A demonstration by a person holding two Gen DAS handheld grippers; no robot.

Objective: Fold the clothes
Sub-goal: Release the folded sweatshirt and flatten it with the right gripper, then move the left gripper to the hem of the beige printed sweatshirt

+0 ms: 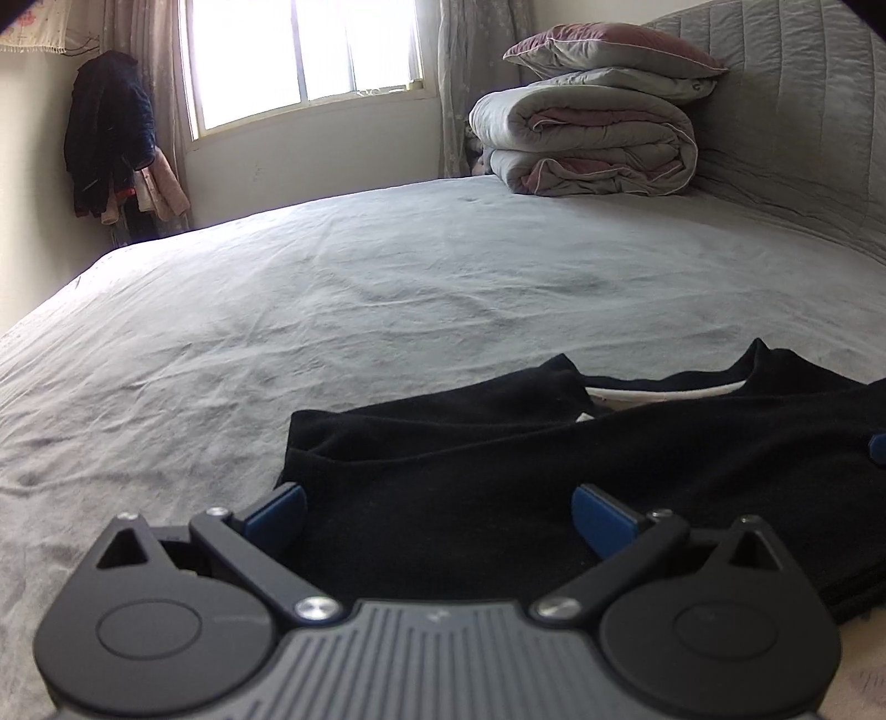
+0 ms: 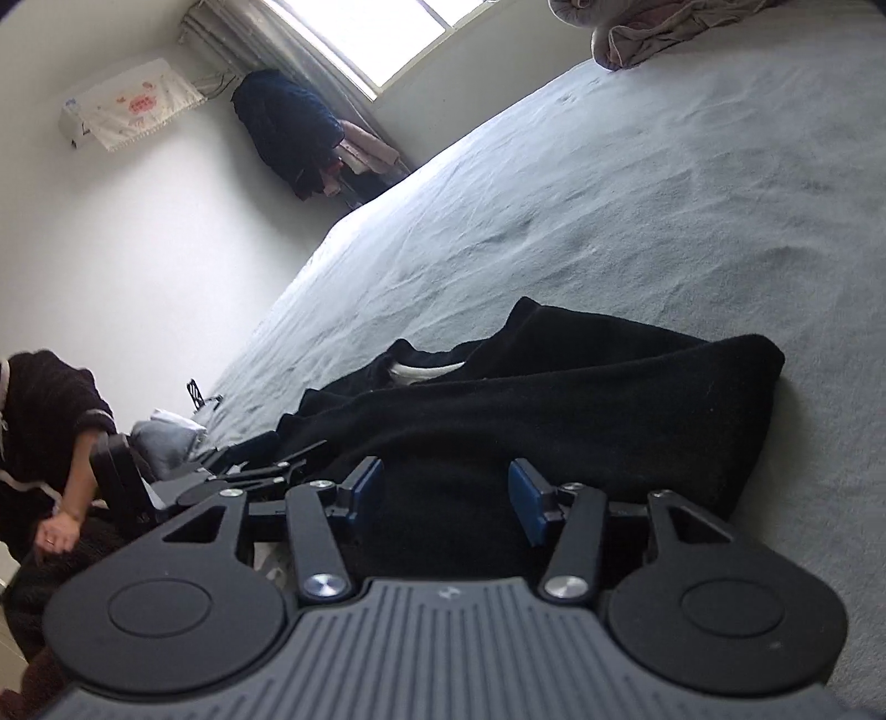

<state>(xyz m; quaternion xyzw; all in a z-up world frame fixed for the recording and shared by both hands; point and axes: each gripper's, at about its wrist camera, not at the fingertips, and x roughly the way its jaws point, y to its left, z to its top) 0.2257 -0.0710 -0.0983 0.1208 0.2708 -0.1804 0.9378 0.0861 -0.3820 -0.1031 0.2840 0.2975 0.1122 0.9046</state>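
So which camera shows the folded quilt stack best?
The left wrist view: the whole quilt stack, pillow on top, sits by the headboard. The right wrist view catches only its lower edge at the top.

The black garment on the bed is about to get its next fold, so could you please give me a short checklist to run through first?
1. Left claw open, blue pads apart: ok.
2. Right claw open, pads not pinching cloth: ok.
3. Black garment lies flat: not ok, its upper layers are bunched and creased.
4. White neck trim in view to show the collar end: ok.
5. Grey bed sheet beyond the garment free for the fold: ok.
6. Near hem under the claws lined up: cannot tell, hidden.
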